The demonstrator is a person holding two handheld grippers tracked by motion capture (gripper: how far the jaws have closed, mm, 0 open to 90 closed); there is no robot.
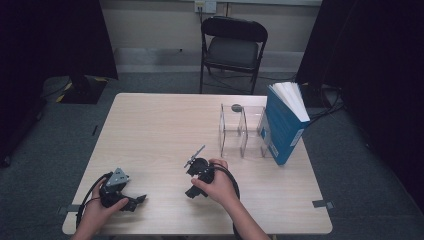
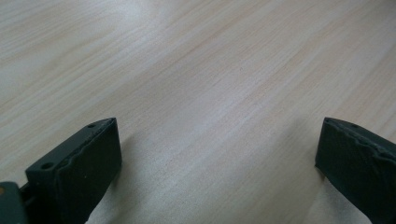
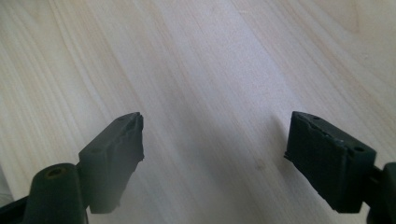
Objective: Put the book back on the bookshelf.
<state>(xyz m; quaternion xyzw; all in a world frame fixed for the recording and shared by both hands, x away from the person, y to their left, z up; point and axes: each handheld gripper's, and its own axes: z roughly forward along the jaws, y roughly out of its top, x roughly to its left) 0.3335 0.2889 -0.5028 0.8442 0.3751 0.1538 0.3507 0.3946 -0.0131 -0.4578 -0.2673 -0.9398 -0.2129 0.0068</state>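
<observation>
so both claws rest low near the tabletop's [image 1: 150, 125] front edge, left claw [image 2: 219, 158] and right claw [image 3: 212, 154] each spread wide and empty. the blue book [image 1: 282, 127] stands far right beside a clear holder [image 1: 240, 131], so the right claw should probably travel level toward it. beyond sit a folding chair [image 1: 232, 47] and grey carpet [image 1: 160, 82].

Black hand-held gripper [image 1: 138, 200], grey three-cornered plate [image 1: 118, 177]

I read both low: left gripper [image 1: 131, 201] at 7 o'clock, right gripper [image 1: 196, 176] at 6; jaws wide apart.
</observation>
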